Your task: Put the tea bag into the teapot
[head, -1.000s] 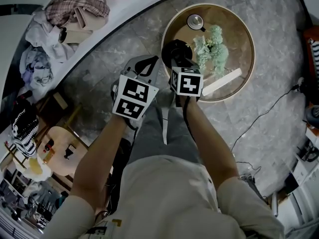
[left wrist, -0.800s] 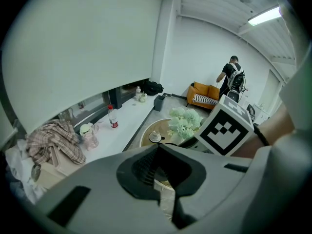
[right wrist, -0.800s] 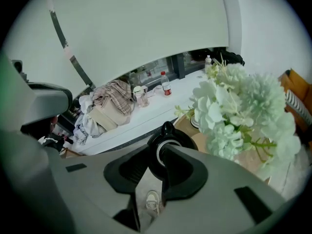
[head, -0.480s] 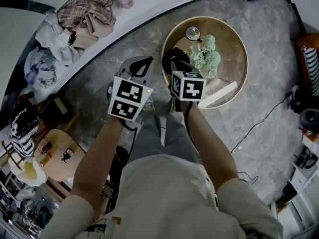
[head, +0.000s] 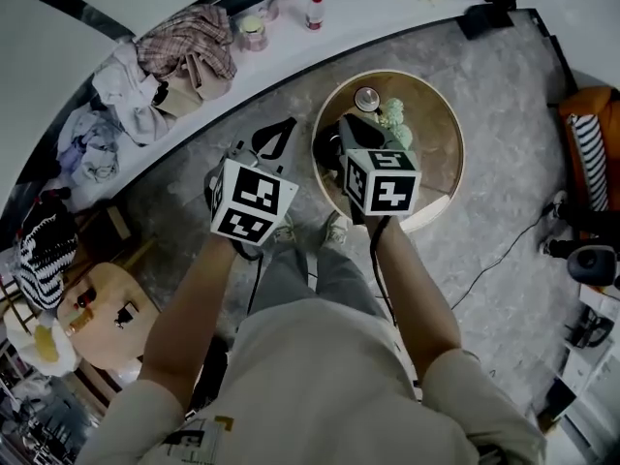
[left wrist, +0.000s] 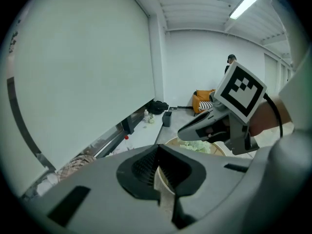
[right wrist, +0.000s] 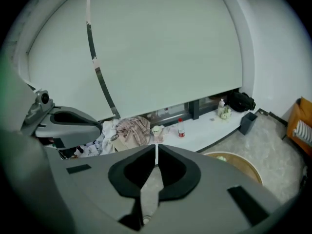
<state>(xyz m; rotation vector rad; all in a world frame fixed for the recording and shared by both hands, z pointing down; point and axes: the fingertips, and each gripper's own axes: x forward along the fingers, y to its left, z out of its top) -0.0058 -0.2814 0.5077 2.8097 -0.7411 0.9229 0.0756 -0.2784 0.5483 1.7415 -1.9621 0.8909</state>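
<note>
A dark teapot (head: 327,147) stands at the near left of the round wooden table (head: 441,134); my right gripper partly covers it. I see no tea bag in any view. My right gripper (head: 346,126) hovers over the table's left part. Its jaws (right wrist: 156,150) are closing and stand almost together, with only a thin slit and nothing between them. My left gripper (head: 280,129) hangs over the floor just left of the table. Its jaws (left wrist: 157,152) are shut and hold nothing. Each gripper shows in the other's view: the right gripper (left wrist: 185,132), the left gripper (right wrist: 95,125).
On the table are a small round metal piece (head: 366,98), a pale green plant (head: 393,114) and a white strip (head: 431,211) at the near rim. A white ledge (head: 291,42) with clothes, a jar and a bottle curves behind. A cable (head: 504,250) lies on the stone floor.
The table and the ledge have slid lower in the head view and look smaller. The right gripper's cube has shifted right and nearer; the left gripper has kept its place beside it.
</note>
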